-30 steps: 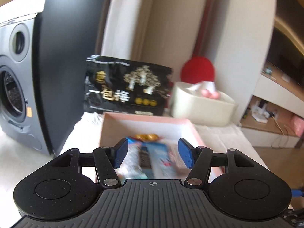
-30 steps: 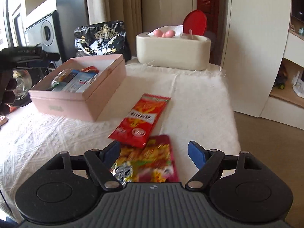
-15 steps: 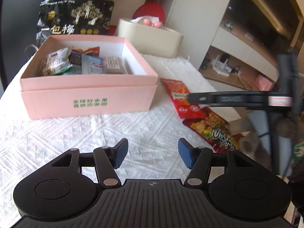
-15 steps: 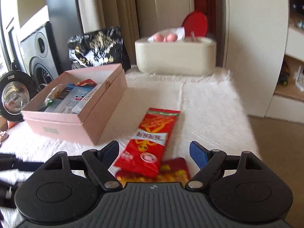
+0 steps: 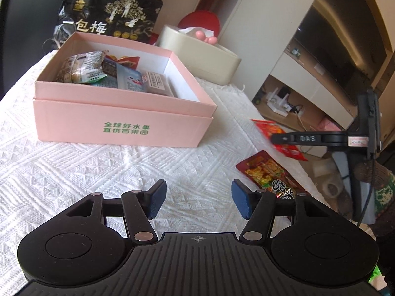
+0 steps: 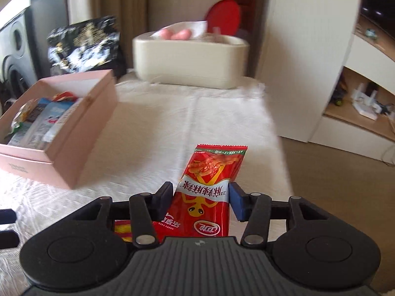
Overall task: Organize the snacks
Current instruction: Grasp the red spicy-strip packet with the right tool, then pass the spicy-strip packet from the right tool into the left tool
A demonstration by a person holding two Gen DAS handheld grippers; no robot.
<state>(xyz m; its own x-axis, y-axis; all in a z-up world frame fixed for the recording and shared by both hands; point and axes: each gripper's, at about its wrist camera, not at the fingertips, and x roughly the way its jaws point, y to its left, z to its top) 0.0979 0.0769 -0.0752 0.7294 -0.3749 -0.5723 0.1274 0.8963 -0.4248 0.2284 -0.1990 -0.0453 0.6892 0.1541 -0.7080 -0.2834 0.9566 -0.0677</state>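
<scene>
**Red packet between closing right jaws, box off to the left**

Right gripper [image 6: 200,198] closing across a red packet [image 6: 211,185], pads at both edges of the wrapper's waist. Packet's long axis running straight ahead along the fingers, far end jutting past the tips and apparently clear of the cloth, near end tucked back toward the gripper body. Hard to say yet whether the squeeze is firm. Second packet [image 5: 270,176], dark red, flat on the white-clothed table [image 5: 74,167], just beside and partly under the first in the right view.

Pink box [image 6: 81,120] ahead and to the left of the right gripper, open-topped, near wall facing the left camera. Likely next move: carry the packet leftward and over that wall, then drop in.

Left gripper [image 5: 198,201] open and empty, hovering over bare cloth in front of the box, second packet just past its right fingertip. Nearer to that packet than to anything else loose.

Box already holding several wrapped snacks crowded toward its left half; bare white floor on the right side. Behind it, a black bag [image 5: 108,18] standing upright and a cream tub [image 5: 197,59] with pink bits on top.
</scene>
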